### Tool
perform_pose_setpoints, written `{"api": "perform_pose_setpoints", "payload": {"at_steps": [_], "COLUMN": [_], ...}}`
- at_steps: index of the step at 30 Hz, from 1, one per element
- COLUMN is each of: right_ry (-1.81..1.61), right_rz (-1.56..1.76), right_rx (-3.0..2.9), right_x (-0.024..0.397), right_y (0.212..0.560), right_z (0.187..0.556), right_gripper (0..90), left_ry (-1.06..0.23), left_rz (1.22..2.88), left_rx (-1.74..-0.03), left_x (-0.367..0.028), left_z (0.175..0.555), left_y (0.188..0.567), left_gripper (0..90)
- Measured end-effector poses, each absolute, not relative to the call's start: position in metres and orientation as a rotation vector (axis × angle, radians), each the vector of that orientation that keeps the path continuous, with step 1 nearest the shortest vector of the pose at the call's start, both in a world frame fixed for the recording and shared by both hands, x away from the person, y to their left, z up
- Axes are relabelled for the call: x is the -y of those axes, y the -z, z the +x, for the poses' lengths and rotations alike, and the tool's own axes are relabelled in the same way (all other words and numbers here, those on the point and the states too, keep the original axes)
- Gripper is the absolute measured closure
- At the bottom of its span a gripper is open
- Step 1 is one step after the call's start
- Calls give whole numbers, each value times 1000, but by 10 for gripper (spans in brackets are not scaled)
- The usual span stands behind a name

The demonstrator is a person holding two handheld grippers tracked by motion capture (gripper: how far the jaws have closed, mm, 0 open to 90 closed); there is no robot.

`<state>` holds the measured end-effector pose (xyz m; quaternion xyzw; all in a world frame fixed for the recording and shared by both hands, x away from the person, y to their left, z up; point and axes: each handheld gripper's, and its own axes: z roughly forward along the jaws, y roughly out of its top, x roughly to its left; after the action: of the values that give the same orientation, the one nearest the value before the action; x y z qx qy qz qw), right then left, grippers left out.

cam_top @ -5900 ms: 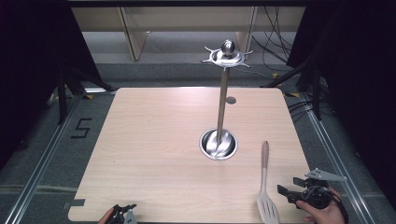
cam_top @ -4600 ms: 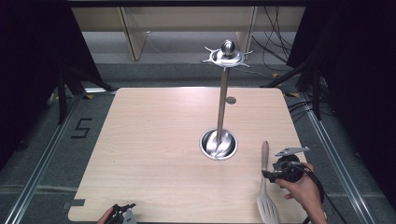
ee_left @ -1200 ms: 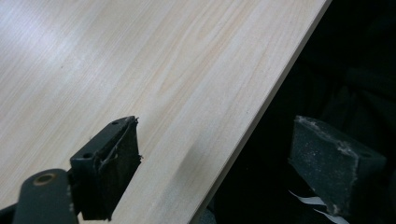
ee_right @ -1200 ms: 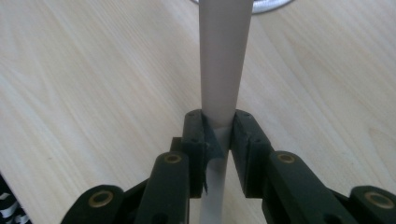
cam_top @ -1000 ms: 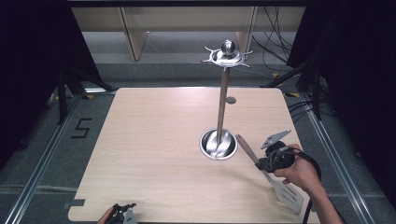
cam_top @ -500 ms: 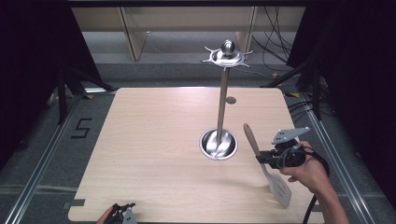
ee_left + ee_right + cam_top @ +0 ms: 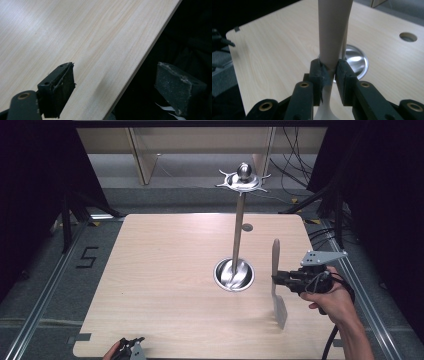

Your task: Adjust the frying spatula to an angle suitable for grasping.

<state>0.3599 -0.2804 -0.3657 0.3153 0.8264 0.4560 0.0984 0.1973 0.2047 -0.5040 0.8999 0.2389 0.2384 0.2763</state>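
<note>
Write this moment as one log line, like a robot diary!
right tongs: shut on spatula, lifted upright | left tongs: open, idle at table edge | stand: untouched

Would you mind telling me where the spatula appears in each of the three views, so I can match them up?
High view: the spatula stands upright at right of centre, clamped in the right gripper, blade down.
Left gripper view: table edge between open jaws; I cannot place the spatula here.
Right gripper view: its handle rises at centre from the closed jaws.
Shared landmark: the stand's round steel base, just beyond the spatula.
</note>
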Motion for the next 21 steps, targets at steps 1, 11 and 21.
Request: {"api": "perform_pose_setpoints", "payload": {"at_steps": [1, 11, 21], "right_ry": [-1401, -1461, -1457], "right_rz": [929, 873, 826], "right_rx": [-2417, -2362, -2325], "right_x": [278, 277, 269], "right_y": [364, 345, 313], "right_z": [359, 363, 374], "right_gripper": [767, 766, 766], "left_ry": [-643, -632, -631], "left_rz": [2412, 2404, 2405], "left_rx": [-642, -631, -628], "left_x": [-204, -205, -204], "left_z": [196, 197, 197], "left_y": [503, 502, 502], "left_gripper": [152, 152, 152]}}
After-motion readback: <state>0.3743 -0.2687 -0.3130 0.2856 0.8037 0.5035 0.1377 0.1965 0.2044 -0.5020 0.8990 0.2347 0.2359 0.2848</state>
